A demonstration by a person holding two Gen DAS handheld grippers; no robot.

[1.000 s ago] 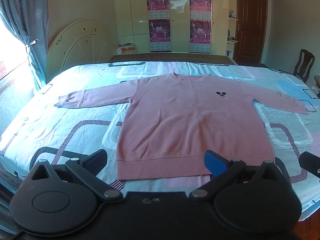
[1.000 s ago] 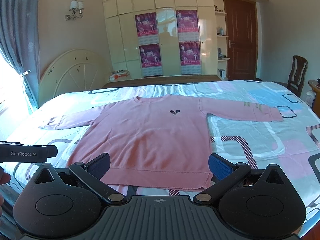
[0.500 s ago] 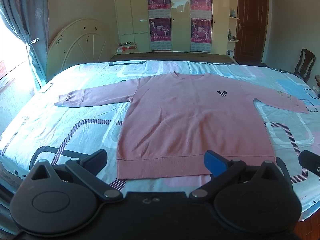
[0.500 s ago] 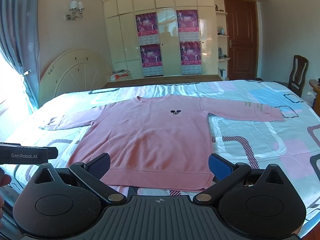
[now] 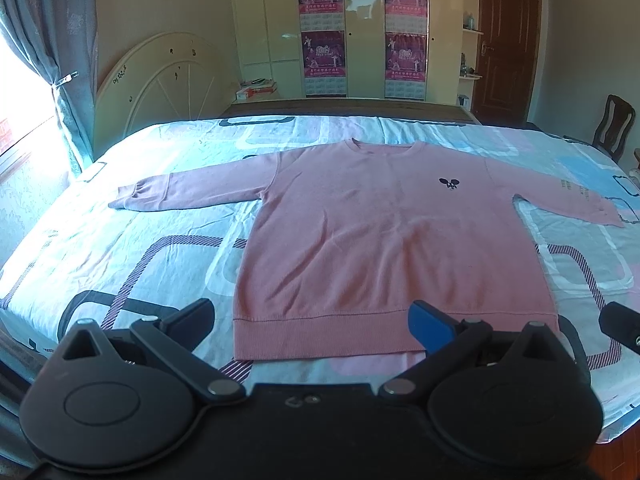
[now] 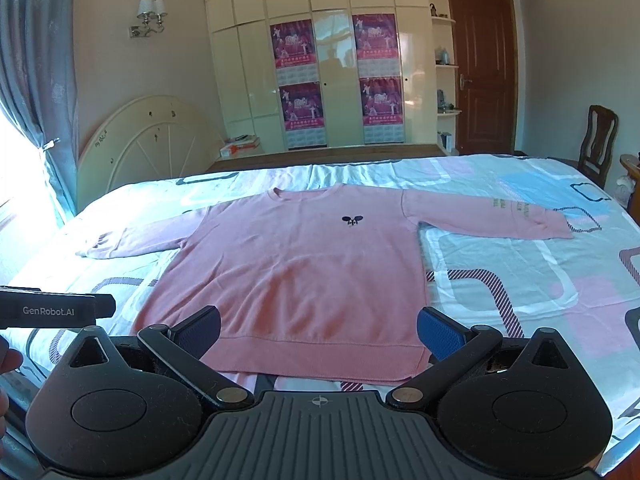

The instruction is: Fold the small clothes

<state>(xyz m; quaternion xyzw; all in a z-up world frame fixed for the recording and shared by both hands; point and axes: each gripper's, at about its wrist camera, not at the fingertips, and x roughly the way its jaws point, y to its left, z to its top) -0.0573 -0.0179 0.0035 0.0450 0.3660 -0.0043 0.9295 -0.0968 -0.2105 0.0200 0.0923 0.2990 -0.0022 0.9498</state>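
Your left gripper (image 5: 310, 322) and right gripper (image 6: 318, 330) both gape wide, empty — the pink sweatshirt (image 5: 384, 240) is soft, limp; pinch its ribbed hem (image 5: 320, 338) corners

The pink sweatshirt (image 5: 384, 240) is matt knit cloth, ribbed at the hem. Under it the bedsheet (image 5: 120, 248) is smooth printed cloth, lightly creased. The wardrobe (image 6: 340, 80) doors are glossy — they throw back light — and carry shiny paper posters (image 6: 292, 44). The door (image 6: 486, 76) and chair (image 6: 600, 140) are dark wood. Both grippers' bodies look like matt black plastic — left gripper (image 5: 310, 324), right gripper (image 6: 318, 330).
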